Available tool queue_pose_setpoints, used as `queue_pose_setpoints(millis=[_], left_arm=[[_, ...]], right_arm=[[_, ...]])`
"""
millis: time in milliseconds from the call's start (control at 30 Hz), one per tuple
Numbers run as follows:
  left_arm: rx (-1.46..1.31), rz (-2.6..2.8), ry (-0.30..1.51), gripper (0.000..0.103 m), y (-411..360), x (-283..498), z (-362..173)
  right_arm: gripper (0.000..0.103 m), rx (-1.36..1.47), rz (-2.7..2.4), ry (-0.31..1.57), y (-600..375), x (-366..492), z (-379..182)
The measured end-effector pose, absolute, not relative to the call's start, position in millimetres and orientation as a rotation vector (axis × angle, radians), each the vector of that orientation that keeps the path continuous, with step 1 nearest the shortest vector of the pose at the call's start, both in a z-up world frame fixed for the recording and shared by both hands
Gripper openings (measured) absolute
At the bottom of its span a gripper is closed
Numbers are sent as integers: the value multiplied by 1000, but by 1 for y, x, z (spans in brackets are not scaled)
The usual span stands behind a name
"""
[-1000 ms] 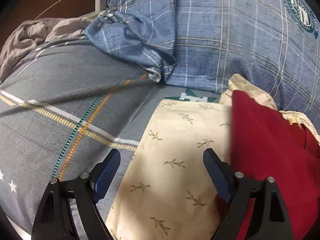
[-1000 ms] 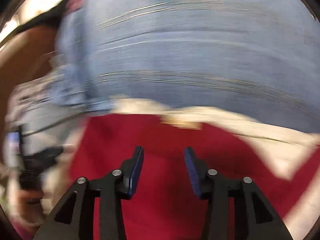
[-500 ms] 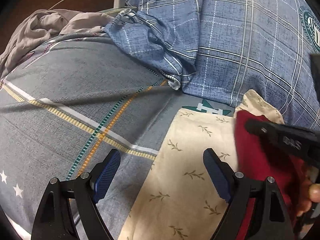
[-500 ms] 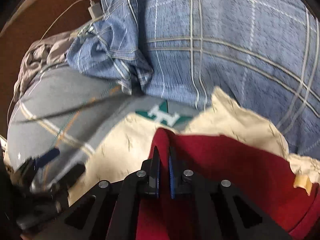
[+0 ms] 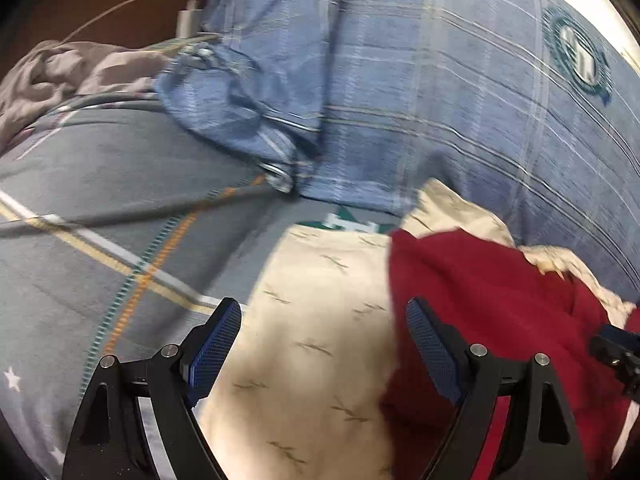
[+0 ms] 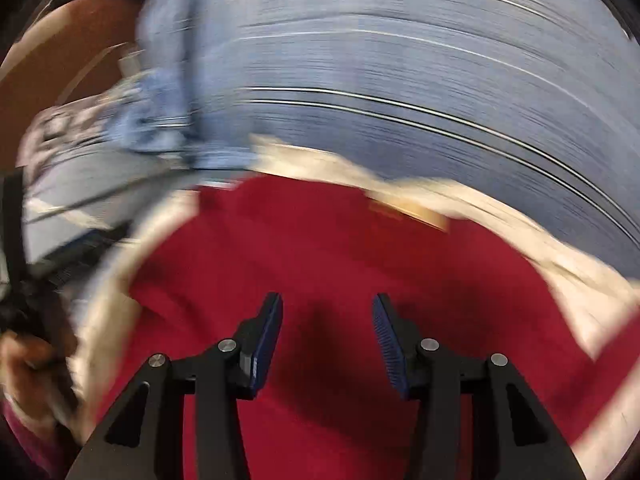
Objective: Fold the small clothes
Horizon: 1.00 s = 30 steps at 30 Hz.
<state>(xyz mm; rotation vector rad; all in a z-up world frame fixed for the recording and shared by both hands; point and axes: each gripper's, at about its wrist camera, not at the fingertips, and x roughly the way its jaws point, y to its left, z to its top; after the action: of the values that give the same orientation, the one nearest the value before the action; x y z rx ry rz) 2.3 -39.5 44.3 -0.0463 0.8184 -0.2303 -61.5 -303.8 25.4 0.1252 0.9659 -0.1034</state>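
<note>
- Nearest the left wrist camera, the left tongs [image 5: 322,354] are spread wide and released, gripping nothing, above a cream cloth [image 5: 316,332] printed with small sprigs.
- Just right of them, a red garment [image 5: 488,304] lies on top of the cream cloth, its left edge beside the right-hand finger.
- At the right edge of that view, a dark part of the right tongs shows against the red cloth.
- Through the right wrist camera, blurred by motion, the right tongs [image 6: 327,338] are parted and released, hovering over the red garment [image 6: 320,248] with nothing between the pads.
- Left of the cloths, the grey bed sheet [image 5: 92,240] carries yellow, white and teal stripes.
- Farther off, a blue plaid quilt [image 5: 440,92] lies bunched across the bed.
- At the far left, a crumpled grey cloth [image 5: 60,72] sits near a white charger and cable [image 5: 186,20].
</note>
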Motion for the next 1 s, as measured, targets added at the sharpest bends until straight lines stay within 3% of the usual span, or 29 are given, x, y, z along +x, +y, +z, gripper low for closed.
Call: queue_pose_setpoints(millis=[167,467,633,1000], left_arm=[[92,-270,907,85,-69,1,23],[118,-220,815,85,-69,-11,39],[106,-244,748,85,-71,-31,52],[157,-279,744,85,-82,-41,50]], right_arm=[[47,178,-324,1035,-375,-107,-6],[49,283,-312,955,-399,-151,32],[51,259,-269,917,-378,-132,39],[50,200,-284,1010,-358,-108,-2]])
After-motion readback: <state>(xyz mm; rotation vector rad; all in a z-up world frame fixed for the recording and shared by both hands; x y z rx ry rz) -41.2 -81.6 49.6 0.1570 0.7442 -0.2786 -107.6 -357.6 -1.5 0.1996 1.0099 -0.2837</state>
